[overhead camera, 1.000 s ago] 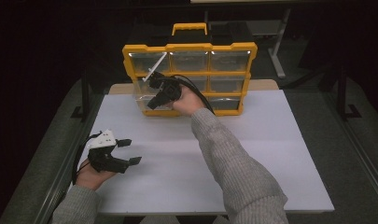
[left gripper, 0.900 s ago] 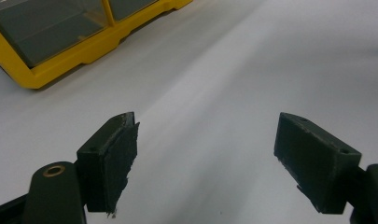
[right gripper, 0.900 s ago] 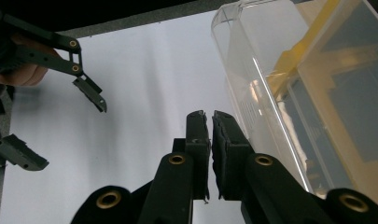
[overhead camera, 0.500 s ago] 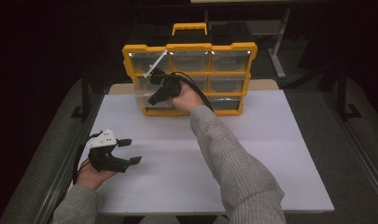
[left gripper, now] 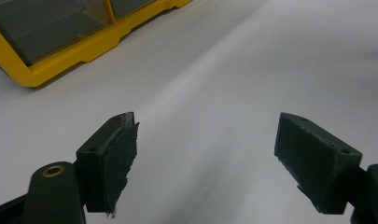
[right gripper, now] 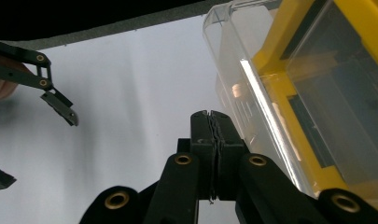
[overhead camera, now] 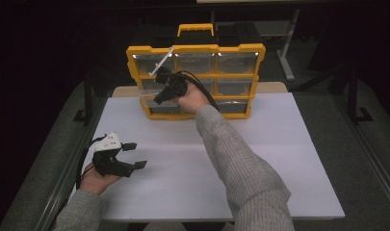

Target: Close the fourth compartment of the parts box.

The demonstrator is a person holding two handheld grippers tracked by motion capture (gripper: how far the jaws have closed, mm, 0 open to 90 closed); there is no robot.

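Clear drawer [right gripper: 233, 60] part-way out of yellow organizer [overhead camera: 195, 48]; right hand-held gripper [right gripper: 216, 123] pinched empty beside it; left hand-held gripper [left gripper: 203, 154] wide.

Showing bright yellow on the frame and handle of the organizer case [overhead camera: 195, 48], with clear, grey-tinted drawers [overhead camera: 197, 62]. Gleaming colourless and see-through on the pulled-out drawer [right gripper: 242, 79]. Lying plain white, unpatterned, on the table sheet [overhead camera: 279, 159]. Wearing heathered light grey on both sleeves [overhead camera: 240, 163]. Showing matte black with brass-coloured rivets on the right gripper [right gripper: 216, 126], black with a white top on the left gripper [overhead camera: 134, 155].
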